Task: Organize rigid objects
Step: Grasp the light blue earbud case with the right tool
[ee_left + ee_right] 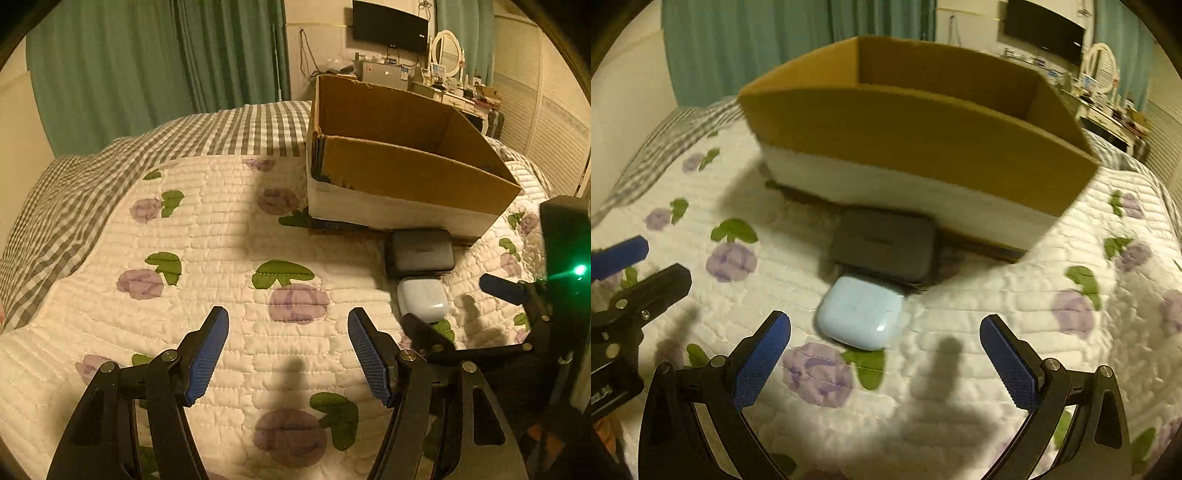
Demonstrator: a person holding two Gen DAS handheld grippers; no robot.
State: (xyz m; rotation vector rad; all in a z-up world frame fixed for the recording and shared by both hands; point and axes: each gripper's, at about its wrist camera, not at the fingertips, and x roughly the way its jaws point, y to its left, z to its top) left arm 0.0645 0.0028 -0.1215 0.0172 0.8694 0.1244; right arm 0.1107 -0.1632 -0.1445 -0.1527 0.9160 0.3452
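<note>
Two rigid items remain on the bed: a glossy pale-blue rounded plastic case (860, 312) and a dark grey rounded-rectangular case (884, 246). In the right wrist view the pale-blue case lies at 12 o'clock of the right gripper (884, 363), near its fingertips. The dark case lies beyond it, also at 12 o'clock, touching or slightly overlapped by the pale-blue case, and sits just beside the front wall of the open brown cardboard box with a white lower band (923, 147). No contents are visible in the shown part of the box.

Finger state: the right gripper's blue-padded fingers (759, 363) stand wide apart and hold nothing. The left gripper (288, 354) is also spread wide and empty, over the quilted floral bedspread (221, 229), with both cases at its 2 o'clock.

Likely step in hand: grasp the pale-blue case with the right gripper.

Procedure:
1. Advance toward 12 o'clock until the fingers straddle the case's two long sides.
2. Lower onto the soft quilt lightly; the bedding yields and may tilt the case.
3. Close on the mid-body, since the glossy, rounded shell may slip.
4. Lift clear without dragging the dark case.
5. Clear the front wall of the box before release.
</note>
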